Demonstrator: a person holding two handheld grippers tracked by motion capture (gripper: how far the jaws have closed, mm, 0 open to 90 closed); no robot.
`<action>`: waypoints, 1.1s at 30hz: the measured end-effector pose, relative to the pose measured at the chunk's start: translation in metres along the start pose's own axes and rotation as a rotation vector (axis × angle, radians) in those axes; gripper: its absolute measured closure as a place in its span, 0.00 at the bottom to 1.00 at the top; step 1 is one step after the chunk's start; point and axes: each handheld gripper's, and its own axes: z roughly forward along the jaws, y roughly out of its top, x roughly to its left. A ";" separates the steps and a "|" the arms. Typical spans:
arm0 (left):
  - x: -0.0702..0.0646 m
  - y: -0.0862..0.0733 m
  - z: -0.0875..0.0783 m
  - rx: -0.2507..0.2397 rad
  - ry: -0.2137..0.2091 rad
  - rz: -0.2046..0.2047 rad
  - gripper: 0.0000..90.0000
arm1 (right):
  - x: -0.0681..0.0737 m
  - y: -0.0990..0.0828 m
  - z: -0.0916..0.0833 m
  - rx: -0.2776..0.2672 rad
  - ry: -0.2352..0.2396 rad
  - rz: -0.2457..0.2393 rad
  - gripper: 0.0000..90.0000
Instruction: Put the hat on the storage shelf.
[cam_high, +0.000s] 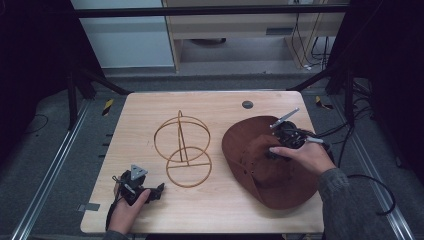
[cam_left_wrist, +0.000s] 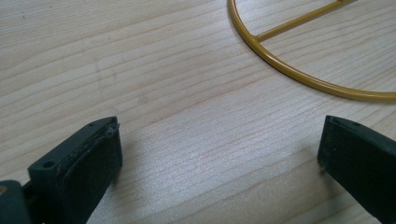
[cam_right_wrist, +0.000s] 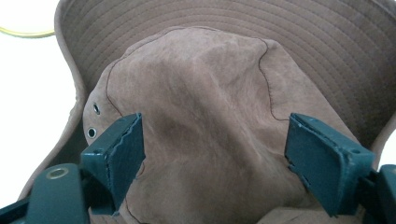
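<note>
My right gripper's (cam_right_wrist: 212, 158) two pads are standing wide apart with the crown of the brown suede hat (cam_right_wrist: 196, 107) bulging up between them, directly ahead of and below the jaws. Nothing clamped yet: in the right gripper view both pads are showing free faces, the fabric lying between them but not pinched. Jaws released.

The hat (cam_high: 272, 160) is lying on the right half of the wooden table (cam_high: 150, 210), brim spread flat around the crown. Its brim is running widest from the far left toward the near right. My right gripper (cam_high: 285, 137) is hanging over the crown's far side, pointing toward my left, so the soft peak is sitting squarely in the gap rather than off to either pad.

My left gripper (cam_high: 152, 192) is resting low near the table's near left edge, jaws also wide and empty, bare wood between them. The gold wire hat stand (cam_high: 182, 147) is lying just ahead and to the right of those jaws; its base ring (cam_left_wrist: 299, 70) is curving past the far right pad.

Judgement: right hand is much nearer the hat; I am reading the coming move as a pinch on the crown.
</note>
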 end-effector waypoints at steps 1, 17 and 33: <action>0.000 0.000 0.000 0.000 0.000 0.000 0.00 | 0.000 0.000 0.001 0.004 0.001 -0.003 0.24; 0.000 0.000 0.000 0.001 -0.001 0.006 0.00 | -0.004 -0.003 0.010 0.033 0.005 0.006 0.30; 0.000 0.000 0.000 0.004 -0.001 0.009 0.00 | -0.005 -0.007 0.012 0.048 0.004 -0.004 0.40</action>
